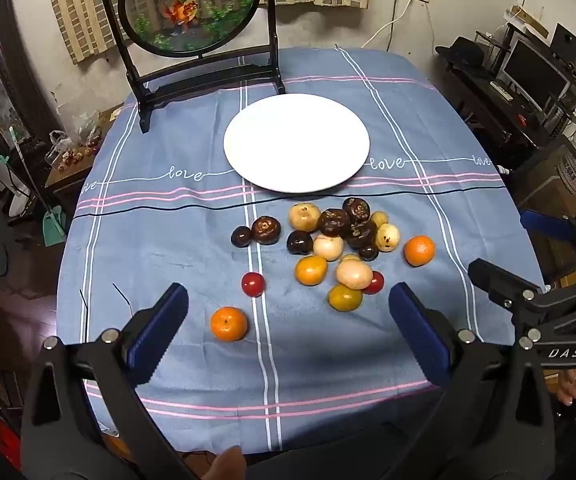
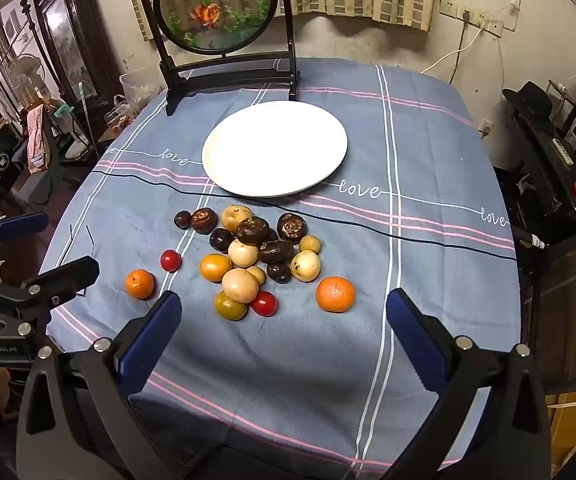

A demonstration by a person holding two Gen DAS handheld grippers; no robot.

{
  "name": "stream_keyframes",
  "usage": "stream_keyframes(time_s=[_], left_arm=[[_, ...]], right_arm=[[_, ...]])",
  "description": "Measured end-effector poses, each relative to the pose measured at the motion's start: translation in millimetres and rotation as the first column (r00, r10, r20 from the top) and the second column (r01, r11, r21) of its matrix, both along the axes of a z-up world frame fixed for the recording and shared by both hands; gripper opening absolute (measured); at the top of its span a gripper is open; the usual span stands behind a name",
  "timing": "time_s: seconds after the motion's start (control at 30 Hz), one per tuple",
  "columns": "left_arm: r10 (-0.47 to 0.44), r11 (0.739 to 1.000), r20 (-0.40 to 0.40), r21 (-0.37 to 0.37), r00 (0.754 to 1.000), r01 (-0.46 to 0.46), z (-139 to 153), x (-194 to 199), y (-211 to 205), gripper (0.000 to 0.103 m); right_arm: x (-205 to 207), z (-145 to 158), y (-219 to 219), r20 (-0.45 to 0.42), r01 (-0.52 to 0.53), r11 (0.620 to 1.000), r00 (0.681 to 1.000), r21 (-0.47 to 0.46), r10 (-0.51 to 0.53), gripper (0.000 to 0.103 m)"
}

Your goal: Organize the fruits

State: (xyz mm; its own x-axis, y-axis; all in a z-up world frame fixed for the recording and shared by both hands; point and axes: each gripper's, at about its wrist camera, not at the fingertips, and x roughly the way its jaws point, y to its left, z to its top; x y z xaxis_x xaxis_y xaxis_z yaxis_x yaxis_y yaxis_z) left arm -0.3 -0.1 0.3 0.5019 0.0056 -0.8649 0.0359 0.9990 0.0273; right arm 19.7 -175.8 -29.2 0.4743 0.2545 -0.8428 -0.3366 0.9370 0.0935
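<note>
A bare white plate (image 1: 296, 142) (image 2: 275, 148) lies on the blue striped tablecloth (image 1: 191, 240) (image 2: 428, 152). In front of it sits a loose heap of several fruits (image 1: 340, 240) (image 2: 255, 248): dark brown, pale cream and yellow-orange ones, plus two red cherry tomatoes. One tangerine (image 1: 229, 323) (image 2: 139, 284) lies apart at the left, another (image 1: 419, 250) (image 2: 335, 294) at the right. My left gripper (image 1: 288, 304) hovers open over the near cloth, nothing between its blue pads. My right gripper (image 2: 283, 312) is open too, just short of the heap.
A round goldfish screen on a black stand (image 1: 191, 12) (image 2: 217, 8) stands at the table's far edge behind the plate. Dark furniture with a monitor (image 1: 536, 76) lines the right wall. Clutter and a low table (image 1: 71, 152) sit off the left edge.
</note>
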Motion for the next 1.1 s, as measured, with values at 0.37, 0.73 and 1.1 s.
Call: stream_keyframes(time_s=[0.37,0.73,1.1], left_arm=[[-0.006,1.0,-0.008,-0.008,1.0,0.006,1.1,9.6,0.1,0.101],[-0.006,1.0,-0.002,-0.021,1.0,0.006,-2.1,9.6,3.5,0.101],[-0.005,1.0,-0.009,-0.026,1.0,0.005,-2.2,9.1,4.6,0.101]], right_arm=[[4.0,0.6,-2.1,0.01,0.01,1.0,1.0,-0.003,-0.01,0.102],[1.3,1.3,2.4,0.017,0.021,1.0,1.0,-0.01,-0.021,0.102],[1.9,0.8,2.0,0.018,0.021,1.0,1.0,-0.009,-0.021,0.102]])
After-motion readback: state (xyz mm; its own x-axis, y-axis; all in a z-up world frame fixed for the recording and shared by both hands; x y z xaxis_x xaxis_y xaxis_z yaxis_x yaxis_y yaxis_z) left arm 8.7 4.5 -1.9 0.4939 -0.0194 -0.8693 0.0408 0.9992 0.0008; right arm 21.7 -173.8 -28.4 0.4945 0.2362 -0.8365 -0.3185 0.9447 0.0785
